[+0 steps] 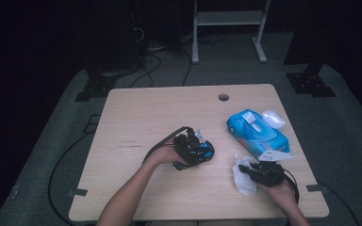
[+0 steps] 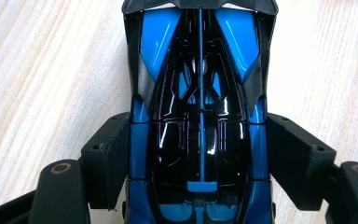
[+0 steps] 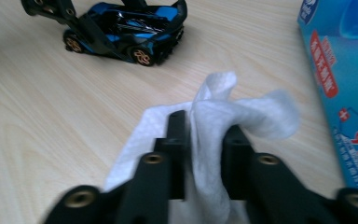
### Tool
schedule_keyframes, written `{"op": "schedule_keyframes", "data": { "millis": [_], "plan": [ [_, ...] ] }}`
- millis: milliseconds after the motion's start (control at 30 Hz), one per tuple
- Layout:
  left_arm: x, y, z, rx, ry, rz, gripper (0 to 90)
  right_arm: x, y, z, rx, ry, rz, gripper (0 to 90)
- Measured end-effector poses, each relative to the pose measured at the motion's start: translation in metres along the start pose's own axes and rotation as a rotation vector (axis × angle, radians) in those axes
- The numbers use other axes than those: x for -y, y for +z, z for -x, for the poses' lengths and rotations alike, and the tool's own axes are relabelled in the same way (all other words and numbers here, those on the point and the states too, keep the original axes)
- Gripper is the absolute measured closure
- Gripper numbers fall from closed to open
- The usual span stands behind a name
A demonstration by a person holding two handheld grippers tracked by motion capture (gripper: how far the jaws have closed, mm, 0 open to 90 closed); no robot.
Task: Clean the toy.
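A blue and black toy car (image 1: pixel 199 149) (image 2: pixel 200 116) (image 3: pixel 126 30) stands on the wooden table (image 1: pixel 141 117), front of centre. My left gripper (image 1: pixel 188 147) (image 2: pixel 200 140) is shut on it, a black pad pressed against each flank of the car. At the front right, my right gripper (image 1: pixel 245 170) (image 3: pixel 205 135) points left over a crumpled white wet wipe (image 1: pixel 242 182) (image 3: pixel 256 116). A fold of the wipe stands between its jaws, which are set a little apart and not pressing on it. The rest of the wipe lies on the table.
A blue pack of wet wipes (image 1: pixel 257 134) (image 3: pixel 345 70) lies at the right, just behind my right gripper, with a small clear plastic piece (image 1: pixel 273 117) at its far end. A cable hole (image 1: pixel 223 97) sits near the table's far edge. Cables trail off the left and right edges.
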State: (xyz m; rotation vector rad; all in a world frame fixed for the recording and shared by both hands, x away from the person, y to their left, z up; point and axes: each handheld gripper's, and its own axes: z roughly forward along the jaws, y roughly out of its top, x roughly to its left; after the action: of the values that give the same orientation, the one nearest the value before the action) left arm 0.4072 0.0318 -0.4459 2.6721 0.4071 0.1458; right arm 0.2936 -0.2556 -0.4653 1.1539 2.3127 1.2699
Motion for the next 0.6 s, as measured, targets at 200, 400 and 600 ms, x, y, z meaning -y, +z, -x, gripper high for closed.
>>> {"op": "schedule_keyframes", "data": {
  "millis": [200,400,600],
  "plan": [
    [0.002,-0.007,0.001,-0.01,-0.019,0.062,23.8,0.0,-0.004,0.001,0.023,-0.01,0.03,55.7],
    [0.006,-0.016,0.001,-0.038,-0.029,0.089,19.5,0.0,-0.011,0.004,0.021,0.005,0.059,53.2],
    [0.014,-0.025,0.003,-0.049,-0.042,0.13,18.5,0.001,-0.023,0.007,0.016,0.018,0.093,52.9]
  ]
}}
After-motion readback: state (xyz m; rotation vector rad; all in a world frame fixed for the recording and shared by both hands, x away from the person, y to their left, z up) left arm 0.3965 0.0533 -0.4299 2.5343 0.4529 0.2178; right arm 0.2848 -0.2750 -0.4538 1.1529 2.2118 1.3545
